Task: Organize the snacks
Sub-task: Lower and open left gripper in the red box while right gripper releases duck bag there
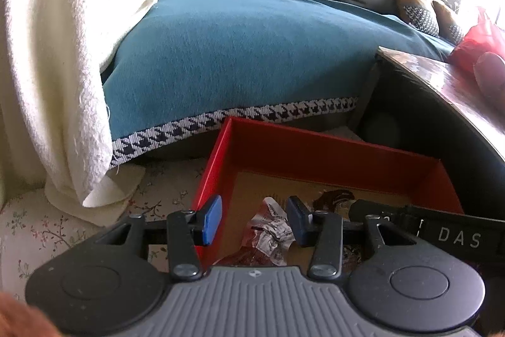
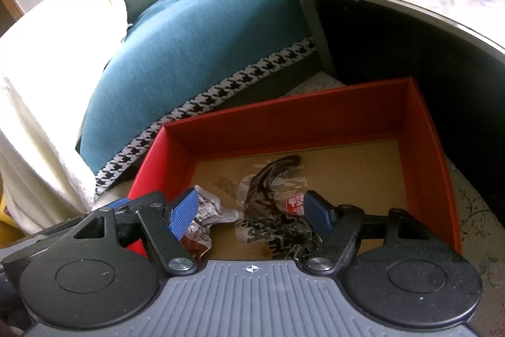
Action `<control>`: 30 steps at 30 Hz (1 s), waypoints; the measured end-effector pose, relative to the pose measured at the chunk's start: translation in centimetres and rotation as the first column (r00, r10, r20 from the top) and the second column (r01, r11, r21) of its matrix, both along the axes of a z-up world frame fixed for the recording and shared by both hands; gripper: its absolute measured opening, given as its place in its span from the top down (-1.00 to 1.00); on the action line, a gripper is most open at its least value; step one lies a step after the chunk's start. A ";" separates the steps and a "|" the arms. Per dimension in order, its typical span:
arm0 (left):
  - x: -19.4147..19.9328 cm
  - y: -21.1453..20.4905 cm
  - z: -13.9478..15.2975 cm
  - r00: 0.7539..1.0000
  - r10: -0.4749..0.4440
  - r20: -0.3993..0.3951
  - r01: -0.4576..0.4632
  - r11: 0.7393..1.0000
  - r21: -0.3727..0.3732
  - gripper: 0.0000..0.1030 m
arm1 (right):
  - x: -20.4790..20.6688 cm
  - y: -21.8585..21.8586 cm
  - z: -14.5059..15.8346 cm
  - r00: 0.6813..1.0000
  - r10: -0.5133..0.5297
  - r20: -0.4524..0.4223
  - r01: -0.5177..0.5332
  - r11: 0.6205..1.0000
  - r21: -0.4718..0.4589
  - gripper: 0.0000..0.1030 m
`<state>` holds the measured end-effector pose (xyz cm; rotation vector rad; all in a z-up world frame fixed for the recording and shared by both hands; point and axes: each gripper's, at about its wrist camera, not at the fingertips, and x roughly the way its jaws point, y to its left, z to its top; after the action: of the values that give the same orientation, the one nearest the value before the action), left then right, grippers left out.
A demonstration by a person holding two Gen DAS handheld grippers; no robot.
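Both my grippers, left gripper (image 1: 254,218) & right gripper (image 2: 251,210), spread, empty, over red box (image 2: 284,119); snack packets (image 2: 271,204) inside, prob. sorted there.

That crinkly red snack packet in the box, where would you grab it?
Grip the red snack packet by its raised, crumpled clear end, coming from above: it lies flat on the floor of the red box, whose walls block sideways approaches. The left gripper hangs open nearby.

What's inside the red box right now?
The red box holds two snack packets: a reddish crumpled packet at its left and a clear packet with black print. The grippers hide the box's near end.
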<state>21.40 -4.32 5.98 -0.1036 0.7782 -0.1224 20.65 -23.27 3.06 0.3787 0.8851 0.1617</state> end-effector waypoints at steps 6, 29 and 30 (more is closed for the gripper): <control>0.0 0.1 0.2 1.000 0.000 -0.001 0.000 1.000 -0.005 0.25 | -0.1 -0.1 0.2 1.000 0.000 -0.001 0.000 1.000 -0.013 -0.55; -2.2 0.6 1.4 1.000 -0.019 0.010 0.019 1.000 -0.004 0.17 | -2.5 0.2 1.8 0.999 0.030 0.024 -0.029 0.999 -0.024 -0.61; -2.4 0.7 1.5 1.000 -0.022 0.010 0.022 1.000 -0.006 0.17 | -2.6 0.3 1.9 0.999 0.033 0.026 -0.032 0.999 -0.025 -0.61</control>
<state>18.98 -3.61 7.44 -0.0999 0.7687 -0.1455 18.03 -22.94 4.99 0.3388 0.8663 0.1853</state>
